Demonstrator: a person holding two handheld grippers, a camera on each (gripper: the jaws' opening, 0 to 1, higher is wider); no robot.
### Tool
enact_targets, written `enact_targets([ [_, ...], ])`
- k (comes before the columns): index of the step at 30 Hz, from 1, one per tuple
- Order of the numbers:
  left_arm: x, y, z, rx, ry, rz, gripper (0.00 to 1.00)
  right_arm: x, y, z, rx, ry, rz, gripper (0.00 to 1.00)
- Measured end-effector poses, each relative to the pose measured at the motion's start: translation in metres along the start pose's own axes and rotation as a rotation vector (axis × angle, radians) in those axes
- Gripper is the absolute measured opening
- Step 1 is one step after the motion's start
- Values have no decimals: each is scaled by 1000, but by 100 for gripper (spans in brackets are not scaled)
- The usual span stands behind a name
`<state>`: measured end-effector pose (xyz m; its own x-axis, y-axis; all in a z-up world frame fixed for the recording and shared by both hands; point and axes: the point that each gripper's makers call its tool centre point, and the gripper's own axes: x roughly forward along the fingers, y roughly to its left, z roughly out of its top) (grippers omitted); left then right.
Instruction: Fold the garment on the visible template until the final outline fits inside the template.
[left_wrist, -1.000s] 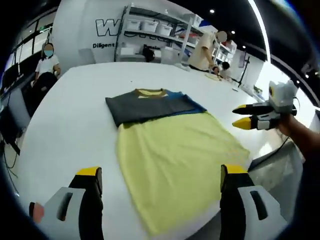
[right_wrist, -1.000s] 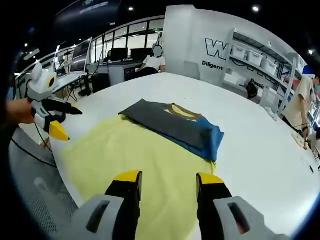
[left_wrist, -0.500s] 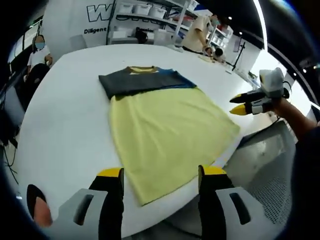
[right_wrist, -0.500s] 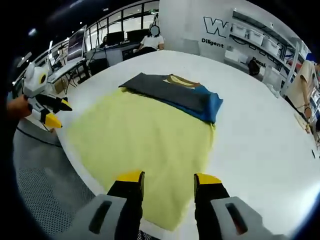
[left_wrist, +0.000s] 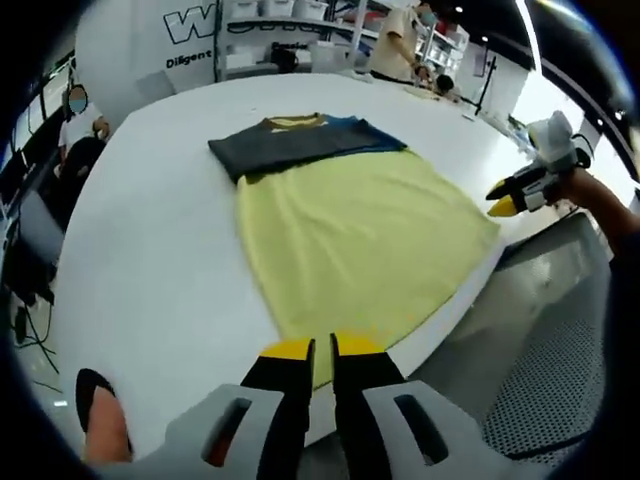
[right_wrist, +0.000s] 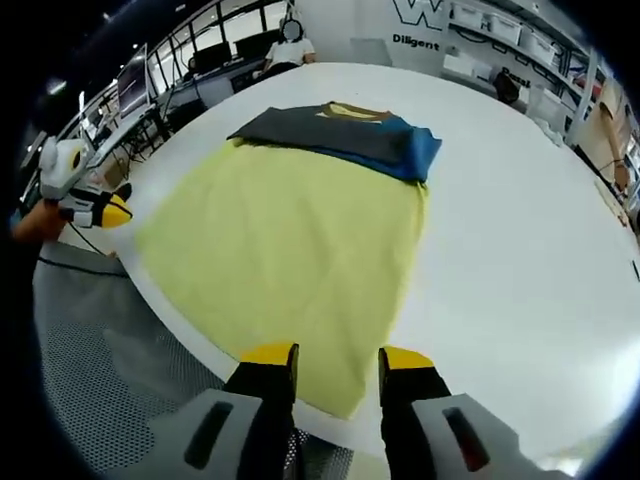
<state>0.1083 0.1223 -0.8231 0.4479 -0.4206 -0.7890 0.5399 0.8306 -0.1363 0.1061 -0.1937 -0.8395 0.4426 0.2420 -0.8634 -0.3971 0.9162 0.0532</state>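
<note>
A yellow garment (left_wrist: 360, 230) (right_wrist: 290, 230) lies flat on a round white table (left_wrist: 150, 230) (right_wrist: 520, 250). Its dark grey and blue top part (left_wrist: 290, 145) (right_wrist: 330, 135) is folded over at the far end. My left gripper (left_wrist: 322, 347) has its jaws closed together right at the near hem corner, by the table edge. It is also in the right gripper view (right_wrist: 105, 210), just off the garment's left corner. My right gripper (right_wrist: 337, 355) is open, its jaws either side of the other hem corner. From the left gripper view it (left_wrist: 505, 203) hovers beside that corner.
Grey perforated flooring (left_wrist: 560, 350) (right_wrist: 90, 360) lies beyond the table's near edge. A person (left_wrist: 75, 105) sits past the far left of the table and another (left_wrist: 395, 45) stands by white shelves (left_wrist: 280, 30). Desks with monitors (right_wrist: 140, 90) stand at the back.
My left gripper's jaws have closed from wide open to shut. Both grippers have drawn back toward the near table edge, to the two hem corners. The garment has not moved.
</note>
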Motion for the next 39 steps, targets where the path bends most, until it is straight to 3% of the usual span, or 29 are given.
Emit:
enact_targets([
  [6, 1, 2, -14, 3, 68, 17, 6, 1, 1, -6, 5, 16, 6, 29],
  [10, 1, 3, -19, 4, 92, 27, 8, 2, -1, -10, 11, 26, 7, 29],
  [15, 11, 21, -28, 8, 118, 25, 12, 3, -1, -14, 20, 36, 11, 29],
  [23, 17, 23, -37, -17, 157, 16, 12, 4, -3, -25, 34, 67, 17, 29],
  [39, 24, 23, -41, -54, 171, -14, 10, 10, -10, -45, 82, 130, 22, 26],
])
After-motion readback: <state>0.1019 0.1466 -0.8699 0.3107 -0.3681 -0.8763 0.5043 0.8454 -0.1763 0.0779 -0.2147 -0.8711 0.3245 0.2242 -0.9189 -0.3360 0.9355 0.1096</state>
